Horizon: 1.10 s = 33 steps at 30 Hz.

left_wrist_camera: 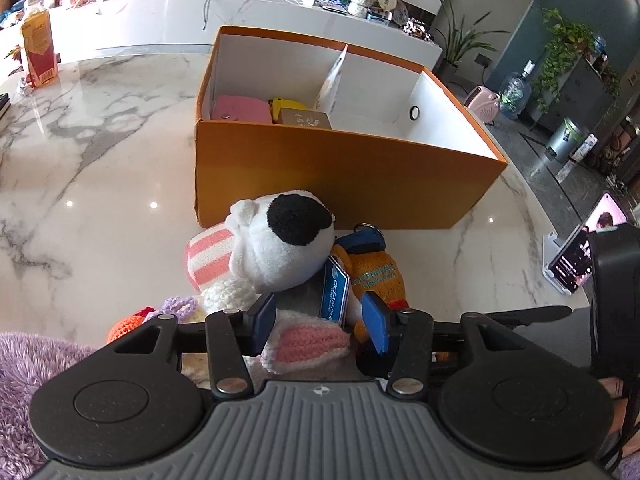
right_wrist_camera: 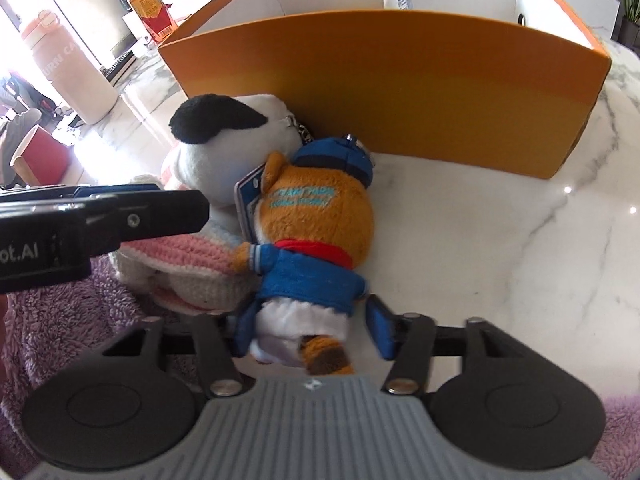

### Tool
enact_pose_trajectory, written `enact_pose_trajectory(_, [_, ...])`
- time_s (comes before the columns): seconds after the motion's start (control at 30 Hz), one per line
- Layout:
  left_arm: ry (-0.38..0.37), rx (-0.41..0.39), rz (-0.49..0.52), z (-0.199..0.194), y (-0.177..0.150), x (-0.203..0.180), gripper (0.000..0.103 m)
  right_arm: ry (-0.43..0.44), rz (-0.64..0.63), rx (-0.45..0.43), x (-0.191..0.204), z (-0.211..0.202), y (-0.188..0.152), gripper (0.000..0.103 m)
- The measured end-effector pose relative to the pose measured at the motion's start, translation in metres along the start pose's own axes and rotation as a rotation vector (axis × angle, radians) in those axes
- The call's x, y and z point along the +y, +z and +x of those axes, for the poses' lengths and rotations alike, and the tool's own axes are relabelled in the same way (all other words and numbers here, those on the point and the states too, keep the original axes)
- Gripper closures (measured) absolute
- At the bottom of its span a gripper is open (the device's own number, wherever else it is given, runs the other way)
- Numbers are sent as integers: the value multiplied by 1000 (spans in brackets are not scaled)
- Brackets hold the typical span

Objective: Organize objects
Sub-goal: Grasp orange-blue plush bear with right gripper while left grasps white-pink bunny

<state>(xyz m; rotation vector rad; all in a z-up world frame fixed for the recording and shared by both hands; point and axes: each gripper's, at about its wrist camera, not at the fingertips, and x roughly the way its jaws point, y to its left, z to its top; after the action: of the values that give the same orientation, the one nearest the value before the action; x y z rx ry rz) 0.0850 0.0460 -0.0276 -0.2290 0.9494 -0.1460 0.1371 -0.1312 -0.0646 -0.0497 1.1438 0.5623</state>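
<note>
Nearest the right wrist camera, the right tongs stand spread around the lower body of the orange plush bear, one blue pad by its white trousers and the other just off its right side; the jaws are not yet pressing in. The bear lies on its back on the marble bench, in a blue jacket and blue cap, with a tag card against its flank and a metal key-ring at the cap. It looks light and soft, so it should squash under the pads and not slip; the firm middle of the torso seems a better hold than the loose legs or the cap.

In the left wrist view the left tongs are likewise spread, straddling a pink-and-white crocheted piece that lies touching the bear. That too is limp yarn and will sag from wherever it is pinched.

Just beyond, the white plush dog with a black ear leans on both toys, its head close to the orange box. The box stands open, split by a divider; its left compartment holds a pink pouch and a small brown box, while little shows in the right one.
</note>
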Motion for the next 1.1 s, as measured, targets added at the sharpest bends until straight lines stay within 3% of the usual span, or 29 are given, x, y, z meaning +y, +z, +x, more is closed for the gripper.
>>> enact_pose_trajectory(0.13, [4,25,143,-4,-5,-12,46,-11,7,18,-4,-2,0,58])
enact_pose_trajectory(0.27, [55,47,302,-6,-12,-22,46,-47,14,33,-10,-8,-3,58])
enact_pose_trajectory(0.43, [59,61,430,-13,-16,-26,45,-61,23,49,-13,-14,-10,55])
enact_pose_trajectory(0.6, [73,93,627,-21,-20,-30,31,-64,14,14,-14,-24,-10,50])
enact_pose_trajectory(0.8, [150,194,846,-7,-28,-27,29,-72,-26,-20,-6,-25,-3,43])
enact_pose_trajectory(0.93, [162,248,931,7,-37,-28,28,-79,-46,-20,-6,-22,1,43])
enact_pose_trajectory(1.1, [195,257,1008,21,-43,-32,20,-90,-58,-17,-1,-14,2,43])
